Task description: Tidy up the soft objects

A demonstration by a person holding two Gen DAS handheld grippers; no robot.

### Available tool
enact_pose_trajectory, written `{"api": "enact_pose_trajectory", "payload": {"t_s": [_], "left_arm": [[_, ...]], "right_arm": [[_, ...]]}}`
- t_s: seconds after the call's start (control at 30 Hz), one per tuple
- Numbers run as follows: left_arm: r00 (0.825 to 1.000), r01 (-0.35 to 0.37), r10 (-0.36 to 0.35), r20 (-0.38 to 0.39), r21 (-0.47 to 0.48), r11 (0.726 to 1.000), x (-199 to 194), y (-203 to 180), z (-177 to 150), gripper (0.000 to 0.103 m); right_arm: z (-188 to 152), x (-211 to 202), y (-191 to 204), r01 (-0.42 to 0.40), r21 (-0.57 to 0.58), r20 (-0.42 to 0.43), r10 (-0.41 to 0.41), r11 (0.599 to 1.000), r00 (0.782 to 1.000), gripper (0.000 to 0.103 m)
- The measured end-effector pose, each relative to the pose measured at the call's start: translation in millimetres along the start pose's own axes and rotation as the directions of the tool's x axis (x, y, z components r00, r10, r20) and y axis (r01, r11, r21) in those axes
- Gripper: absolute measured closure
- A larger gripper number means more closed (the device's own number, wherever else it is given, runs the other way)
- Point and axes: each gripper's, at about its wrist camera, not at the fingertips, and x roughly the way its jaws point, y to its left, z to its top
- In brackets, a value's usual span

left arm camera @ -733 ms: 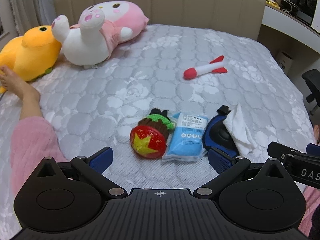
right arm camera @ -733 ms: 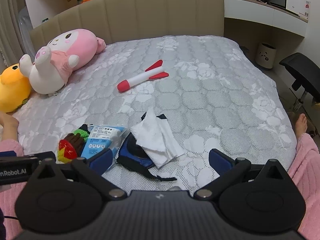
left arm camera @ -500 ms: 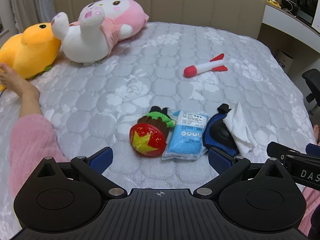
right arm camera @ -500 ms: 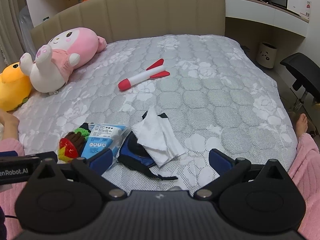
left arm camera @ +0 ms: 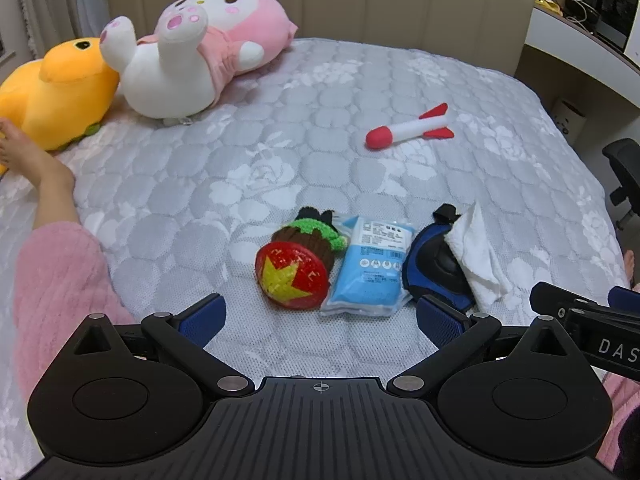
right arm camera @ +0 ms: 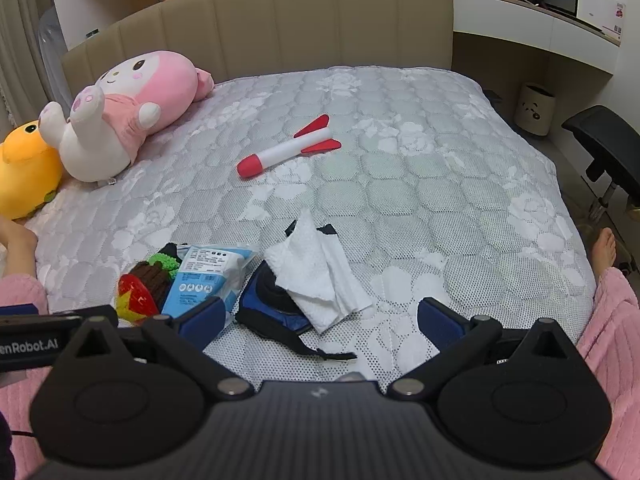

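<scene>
On the quilted bed (left arm camera: 280, 168) lie a red knitted toy with a yellow star (left arm camera: 294, 274), a light blue packet (left arm camera: 370, 268), a blue and black pad (left arm camera: 434, 268) and a white cloth (left arm camera: 478, 256) draped over it. My left gripper (left arm camera: 320, 318) hovers open just short of the star toy and packet. My right gripper (right arm camera: 320, 318) is open above the pad (right arm camera: 272, 304) and cloth (right arm camera: 316, 276). A red and white rocket toy (right arm camera: 286, 152) lies mid-bed. A pink and white plush (left arm camera: 192, 60) and an orange plush (left arm camera: 52, 92) rest by the headboard.
A person's leg in a pink sleeve (left arm camera: 52, 268) lies along the left edge, another pink sleeve and foot (right arm camera: 604, 248) at the right. A beige headboard (right arm camera: 300, 20) closes the far side. A small bin (right arm camera: 536, 110) and black chair (right arm camera: 604, 148) stand beside the bed.
Both views have tilted slightly downward, so the objects sit a little higher in frame. Nothing was grasped or moved on the bed.
</scene>
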Motion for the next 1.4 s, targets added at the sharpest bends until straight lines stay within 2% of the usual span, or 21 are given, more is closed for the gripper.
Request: {"api": "enact_pose_trajectory", "payload": {"t_s": [1.4], "left_arm": [[0.999,0.006,-0.007,-0.051,-0.011,1.0,10.6,2.4,-4.8,0.0]], "right_arm": [[0.6,6.8,1.5,-0.001,-0.008,-0.022,0.001,1.0,1.0,0.0]]}}
